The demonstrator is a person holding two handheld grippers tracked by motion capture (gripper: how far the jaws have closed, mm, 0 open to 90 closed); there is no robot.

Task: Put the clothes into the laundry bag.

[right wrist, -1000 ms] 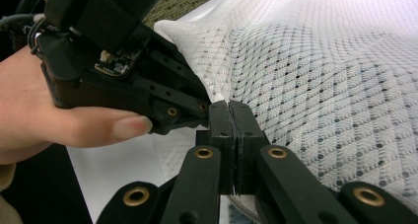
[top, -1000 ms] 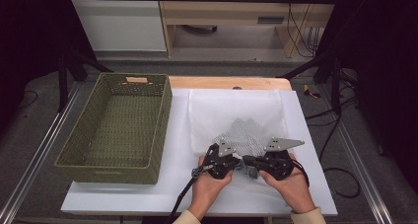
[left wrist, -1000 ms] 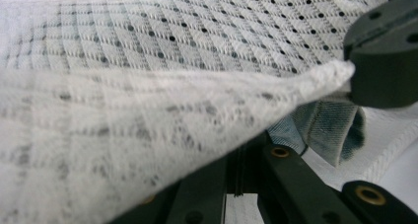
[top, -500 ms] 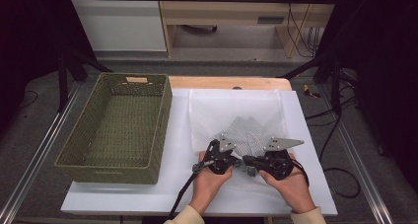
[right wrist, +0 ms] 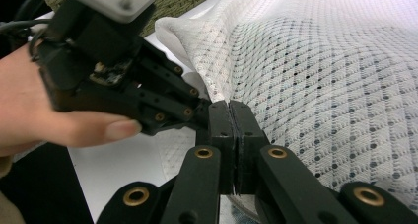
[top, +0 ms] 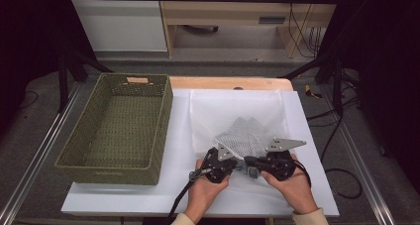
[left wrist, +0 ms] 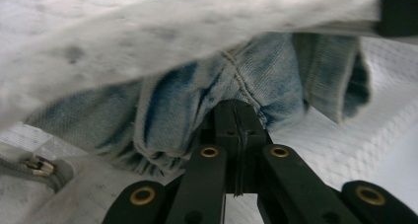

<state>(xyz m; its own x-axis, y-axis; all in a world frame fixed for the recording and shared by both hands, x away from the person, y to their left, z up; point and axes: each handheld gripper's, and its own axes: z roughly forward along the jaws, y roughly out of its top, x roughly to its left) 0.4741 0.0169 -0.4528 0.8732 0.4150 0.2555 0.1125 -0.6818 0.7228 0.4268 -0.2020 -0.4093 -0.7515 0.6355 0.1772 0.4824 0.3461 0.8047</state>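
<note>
Both grippers work at the near edge of a white mesh laundry bag (top: 237,131) lying on the white table (top: 317,150) beside the woven basket (top: 116,126): the left gripper (left wrist: 235,113) reaches inside the bag, jaws pressed together against a folded denim garment (left wrist: 276,78), while the right gripper (right wrist: 230,113) is clamped on the bag's mesh edge. The step in hand looks like getting the denim through the opening. Next, the right must hold the mouth open while the left moves the denim.

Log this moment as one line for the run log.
left gripper: shut on jeans | right gripper: shut on mesh bag | basket: empty
</note>
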